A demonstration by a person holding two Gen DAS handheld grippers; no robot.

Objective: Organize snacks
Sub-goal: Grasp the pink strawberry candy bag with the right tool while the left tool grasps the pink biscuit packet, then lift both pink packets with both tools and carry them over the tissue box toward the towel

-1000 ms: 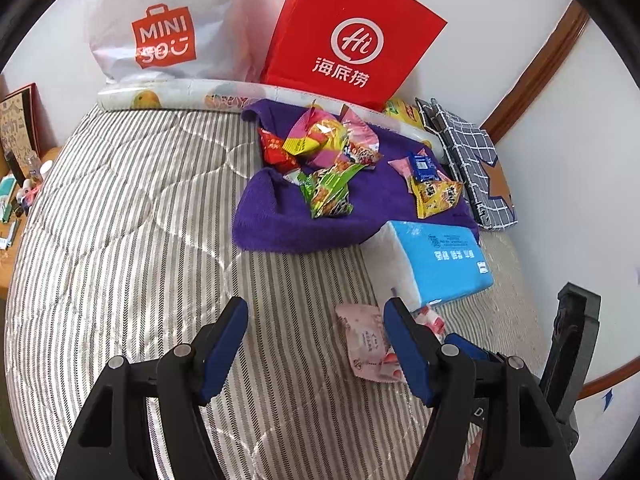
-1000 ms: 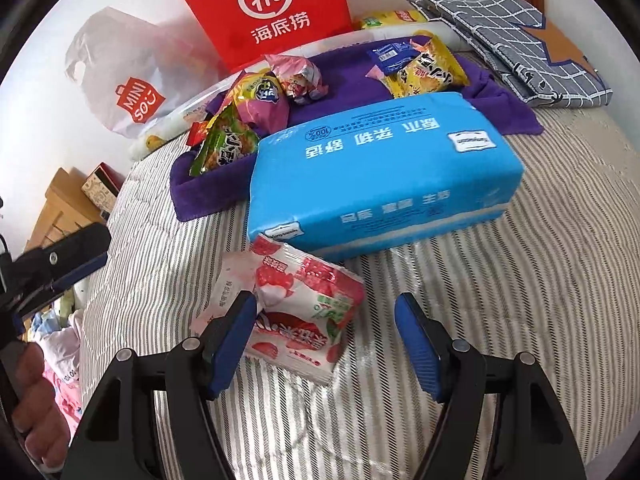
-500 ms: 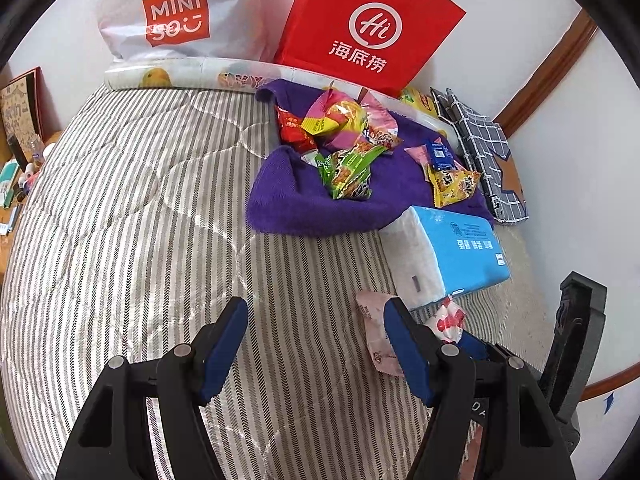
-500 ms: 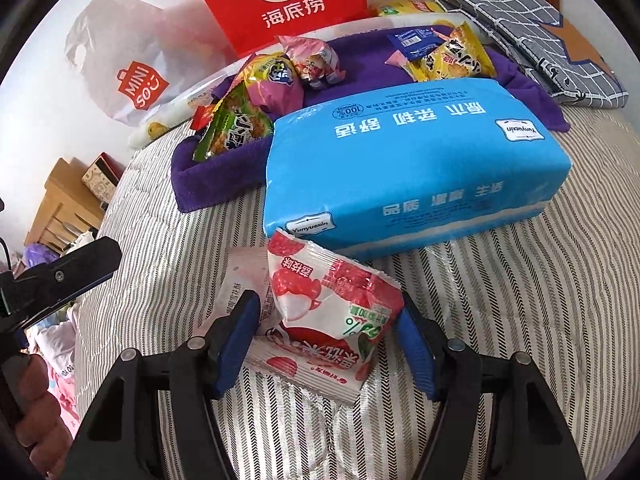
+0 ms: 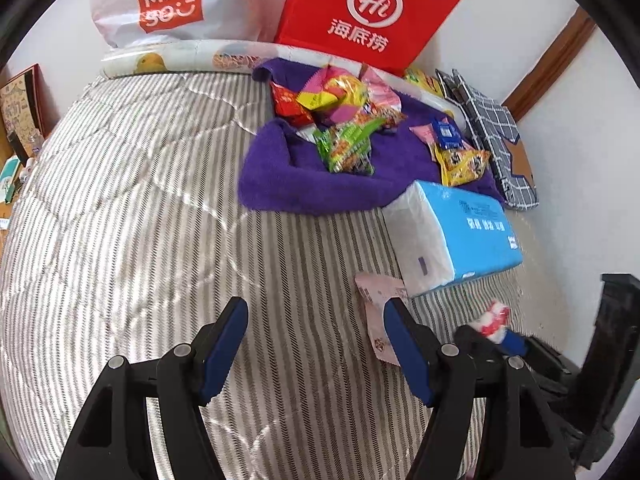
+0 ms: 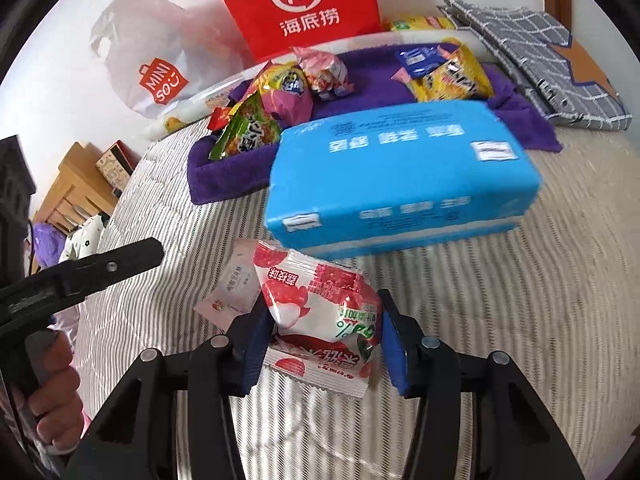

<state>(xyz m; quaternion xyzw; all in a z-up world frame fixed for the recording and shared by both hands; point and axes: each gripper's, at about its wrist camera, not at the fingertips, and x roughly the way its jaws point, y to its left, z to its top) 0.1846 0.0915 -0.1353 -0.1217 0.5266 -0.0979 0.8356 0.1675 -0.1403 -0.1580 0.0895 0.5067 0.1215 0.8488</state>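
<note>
My right gripper [image 6: 322,330] is shut on a red-and-white lychee snack packet [image 6: 320,304] and holds it just above the striped bed. A second pale pink packet [image 6: 234,286] lies under it; it also shows in the left wrist view [image 5: 378,304]. My left gripper [image 5: 314,330] is open and empty over the bed, left of that packet. A purple towel [image 5: 280,184] holds a pile of snack packets [image 5: 344,120] and a smaller group of yellow and blue packets [image 5: 456,152].
A blue tissue pack [image 5: 460,236] lies between the towel and my right gripper. A red paper bag [image 5: 368,12] and a white Miniso bag [image 5: 168,4] stand against the far wall. A folded grey checked cloth [image 5: 496,136] lies at the right.
My right gripper has closed on the lychee packet and lifted it off the pink packet below. My left gripper has drawn back a little, still open.
</note>
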